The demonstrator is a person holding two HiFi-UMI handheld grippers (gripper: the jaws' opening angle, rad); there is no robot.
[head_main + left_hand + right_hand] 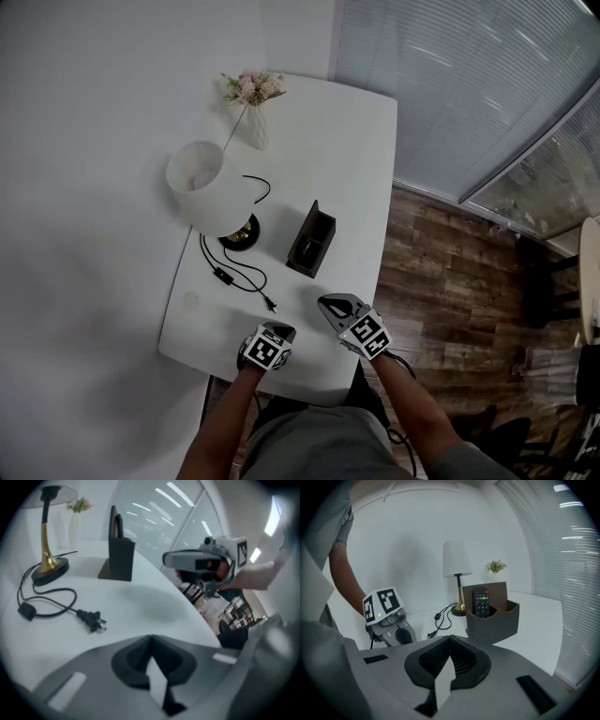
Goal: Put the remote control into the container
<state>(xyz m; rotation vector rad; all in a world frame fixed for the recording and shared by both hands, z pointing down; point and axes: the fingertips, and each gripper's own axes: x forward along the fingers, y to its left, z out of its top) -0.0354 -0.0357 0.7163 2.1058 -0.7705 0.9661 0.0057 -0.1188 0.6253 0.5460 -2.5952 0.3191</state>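
The black remote control stands upright inside the dark container, buttons facing me. In the head view the container sits mid-table, with both grippers near the table's front edge, apart from it. My left gripper is shut and holds nothing; its view shows the closed jaws over bare tabletop, the container far ahead. My right gripper is also shut and empty, its jaws pointing toward the container. Each gripper shows in the other's view: the right gripper, the left gripper.
A white-shaded lamp with a brass base stands left of the container; its black cord and plug trail toward the front. A vase of pink flowers is at the back. The white table ends at wooden floor on the right.
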